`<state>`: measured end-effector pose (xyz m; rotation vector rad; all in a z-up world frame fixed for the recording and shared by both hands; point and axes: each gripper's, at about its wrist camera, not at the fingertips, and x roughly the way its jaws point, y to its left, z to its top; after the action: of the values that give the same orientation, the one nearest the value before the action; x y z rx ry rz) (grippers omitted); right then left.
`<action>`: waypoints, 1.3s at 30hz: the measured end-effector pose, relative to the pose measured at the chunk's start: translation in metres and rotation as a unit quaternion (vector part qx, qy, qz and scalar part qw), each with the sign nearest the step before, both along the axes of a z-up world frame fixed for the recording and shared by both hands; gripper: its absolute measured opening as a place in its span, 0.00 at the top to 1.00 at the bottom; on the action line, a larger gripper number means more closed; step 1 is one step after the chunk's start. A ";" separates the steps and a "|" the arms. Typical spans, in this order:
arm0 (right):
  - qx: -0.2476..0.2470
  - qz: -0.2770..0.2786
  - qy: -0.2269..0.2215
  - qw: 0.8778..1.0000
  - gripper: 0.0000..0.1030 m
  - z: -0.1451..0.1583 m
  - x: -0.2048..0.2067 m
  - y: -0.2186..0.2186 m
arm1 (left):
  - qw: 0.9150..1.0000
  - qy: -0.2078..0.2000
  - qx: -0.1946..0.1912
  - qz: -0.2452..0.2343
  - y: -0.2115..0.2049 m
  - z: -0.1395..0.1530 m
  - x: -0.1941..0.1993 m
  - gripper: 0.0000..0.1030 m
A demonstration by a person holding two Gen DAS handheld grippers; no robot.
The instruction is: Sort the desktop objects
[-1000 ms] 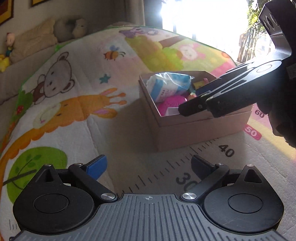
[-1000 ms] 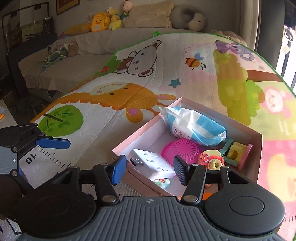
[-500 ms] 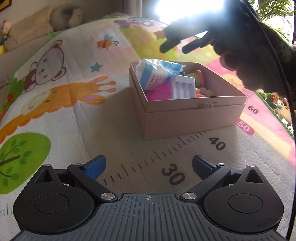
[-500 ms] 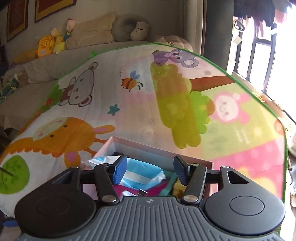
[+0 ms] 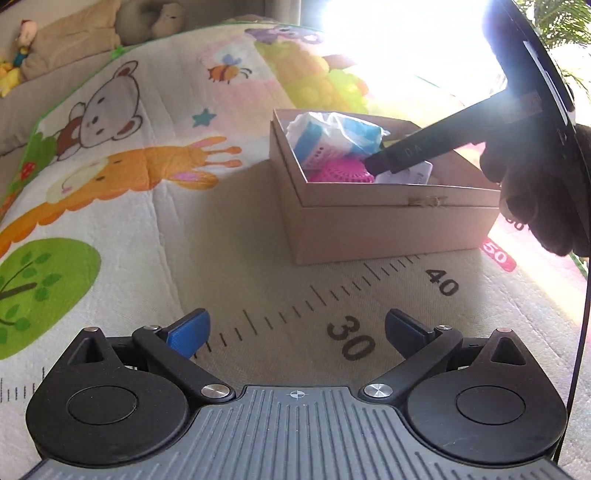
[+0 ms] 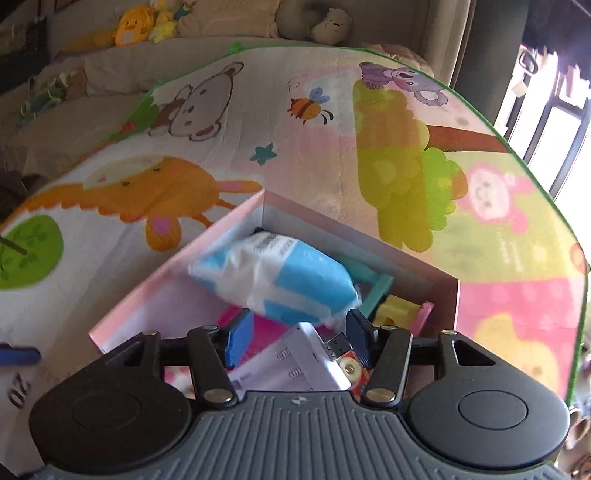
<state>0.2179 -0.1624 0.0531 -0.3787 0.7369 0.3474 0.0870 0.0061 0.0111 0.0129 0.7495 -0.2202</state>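
A pink cardboard box [image 5: 388,229] stands on the play mat; it also shows in the right wrist view [image 6: 177,269]. Inside lie a blue-and-white packet [image 6: 280,280], a pink round strainer [image 5: 340,173], a white USB charger [image 6: 295,365] and small toys [image 6: 399,310]. My right gripper [image 6: 297,341] is open and reaches down into the box, with the white charger between its fingers; the grip is not closed on it. In the left wrist view its fingers [image 5: 406,153] dip into the box. My left gripper [image 5: 295,328] is open and empty above the mat's ruler print, in front of the box.
The colourful play mat [image 5: 147,177] covers the surface, with ruler numbers near the front. A sofa with plush toys [image 6: 140,26] lies behind. A bright window [image 5: 406,44] glares at the back right.
My right gripper has come back down from above the box into it, over the white charger. My left gripper has stayed put and open.
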 end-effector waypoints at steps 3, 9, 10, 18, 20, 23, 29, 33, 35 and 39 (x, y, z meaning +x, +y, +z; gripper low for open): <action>0.088 -0.025 0.001 0.996 0.47 0.015 -0.009 -0.033 | 1.000 -0.013 0.014 0.001 0.000 0.003 -0.008 0.00; 0.157 -0.122 -0.036 0.979 0.46 0.044 -0.008 -0.095 | 0.999 -0.035 0.009 0.009 0.004 0.015 -0.005 0.00; 0.156 -0.138 -0.026 0.978 0.46 0.041 -0.002 -0.102 | 0.999 -0.043 0.002 0.008 0.002 0.018 -0.002 0.00; 0.195 -0.158 0.085 0.964 0.51 0.001 0.018 -0.104 | 0.998 -0.053 0.021 0.003 -0.015 0.019 0.018 0.00; 0.180 -0.169 0.075 0.966 0.47 0.001 0.022 -0.090 | 0.998 -0.051 0.025 0.012 -0.011 0.017 0.021 0.00; 0.186 -0.160 0.078 0.966 0.47 0.000 0.041 -0.068 | 0.998 -0.050 0.029 0.034 0.002 0.016 0.025 0.00; 0.239 -0.121 0.070 0.961 0.49 0.008 0.060 -0.029 | 0.992 -0.044 0.050 0.105 0.033 0.019 0.036 0.00; 0.235 -0.107 0.037 0.965 0.44 0.020 0.021 -0.032 | 0.989 -0.045 0.048 0.135 0.044 0.022 0.016 0.00; 0.242 -0.093 0.029 0.965 0.28 0.023 -0.010 -0.039 | 0.988 -0.040 0.039 0.143 0.044 0.020 0.005 0.00; 0.247 -0.073 0.019 0.966 0.11 0.017 -0.072 -0.053 | 0.990 -0.014 0.018 0.140 0.035 0.011 -0.018 0.00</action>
<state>0.1458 -0.2157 0.0704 0.1533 0.6849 0.3869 0.0692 0.0415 0.0222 -0.0542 0.7186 0.0604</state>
